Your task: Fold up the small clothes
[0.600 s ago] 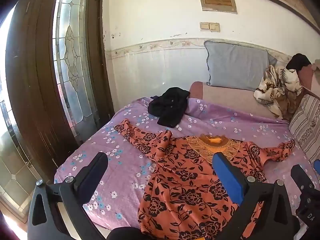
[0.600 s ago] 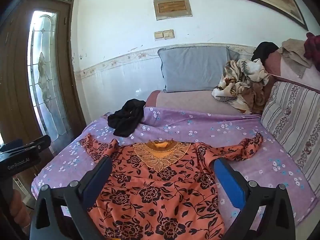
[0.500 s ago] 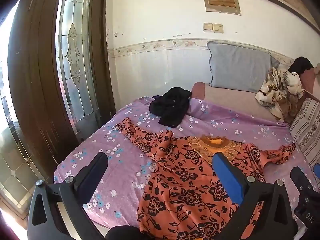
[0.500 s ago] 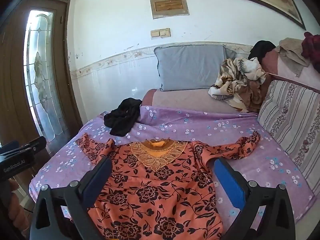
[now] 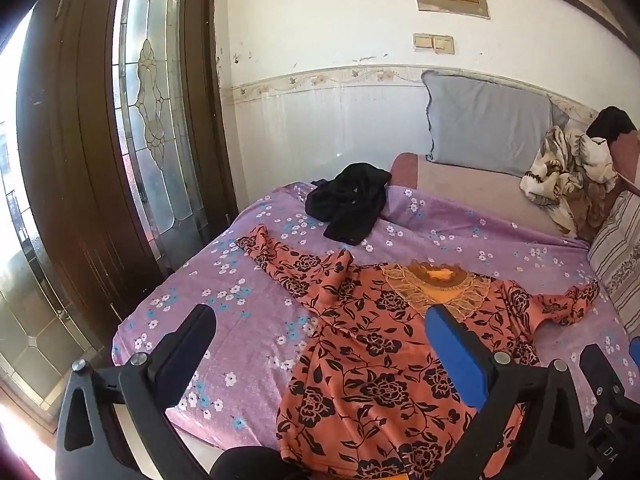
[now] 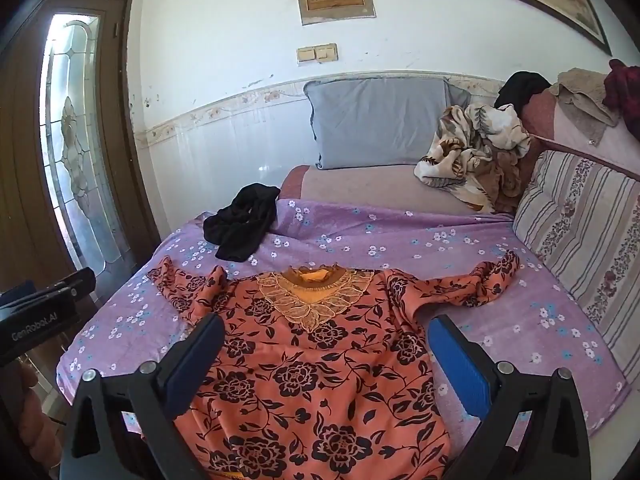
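Observation:
An orange top with black flowers (image 5: 384, 356) (image 6: 316, 376) lies spread face up on the purple flowered bedspread (image 5: 248, 320) (image 6: 500, 320), sleeves out to both sides and its lace collar (image 6: 316, 296) toward the pillows. My left gripper (image 5: 320, 332) hovers open above the garment's left side and the bare sheet, holding nothing. Over the garment's chest my right gripper (image 6: 324, 340) is also open and empty. Neither touches the cloth. The right gripper's body (image 5: 608, 392) shows at the left wrist view's right edge, the left one's (image 6: 40, 320) at the right wrist view's left edge.
A crumpled black garment (image 5: 348, 208) (image 6: 244, 224) lies at the bed's far left. A grey pillow (image 6: 380, 120) leans on the wall, with a heap of patterned cloth (image 6: 476, 152) beside it and a striped cushion (image 6: 580, 232) on the right. A glazed wooden door (image 5: 152, 112) stands left of the bed.
Both views have drifted slightly, so the bed and top sit a little lower and further left in the right wrist view. The grippers stay open and the top has not moved.

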`<state>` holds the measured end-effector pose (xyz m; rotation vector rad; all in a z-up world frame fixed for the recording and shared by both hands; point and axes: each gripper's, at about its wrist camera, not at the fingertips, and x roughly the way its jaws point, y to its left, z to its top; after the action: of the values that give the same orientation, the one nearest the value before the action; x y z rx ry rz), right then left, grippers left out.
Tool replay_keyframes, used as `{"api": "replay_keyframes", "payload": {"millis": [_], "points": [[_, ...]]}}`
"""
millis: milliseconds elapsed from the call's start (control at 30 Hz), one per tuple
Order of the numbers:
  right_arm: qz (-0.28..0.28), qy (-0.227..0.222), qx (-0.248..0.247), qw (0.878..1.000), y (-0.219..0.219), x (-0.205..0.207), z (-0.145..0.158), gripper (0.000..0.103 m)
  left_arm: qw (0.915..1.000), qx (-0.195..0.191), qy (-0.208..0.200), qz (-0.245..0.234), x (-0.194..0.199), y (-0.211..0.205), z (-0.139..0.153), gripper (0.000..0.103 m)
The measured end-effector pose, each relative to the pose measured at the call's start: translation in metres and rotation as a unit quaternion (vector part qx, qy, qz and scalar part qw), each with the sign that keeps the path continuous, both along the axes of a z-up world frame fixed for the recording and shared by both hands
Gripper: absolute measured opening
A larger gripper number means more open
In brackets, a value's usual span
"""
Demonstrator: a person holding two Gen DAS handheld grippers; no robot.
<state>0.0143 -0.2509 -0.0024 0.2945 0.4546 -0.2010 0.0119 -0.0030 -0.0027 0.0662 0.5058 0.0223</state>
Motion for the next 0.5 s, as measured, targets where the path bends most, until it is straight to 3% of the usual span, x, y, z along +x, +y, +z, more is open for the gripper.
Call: {"api": "replay_keyframes", "payload": {"millis": [500], "points": [[-0.003, 0.011, 0.002, 1.0, -0.002, 0.004, -0.005, 0.103, 0.9999, 0.005, -0.001, 0.016, 0.006, 0.01, 0.0, 0.103]]}}
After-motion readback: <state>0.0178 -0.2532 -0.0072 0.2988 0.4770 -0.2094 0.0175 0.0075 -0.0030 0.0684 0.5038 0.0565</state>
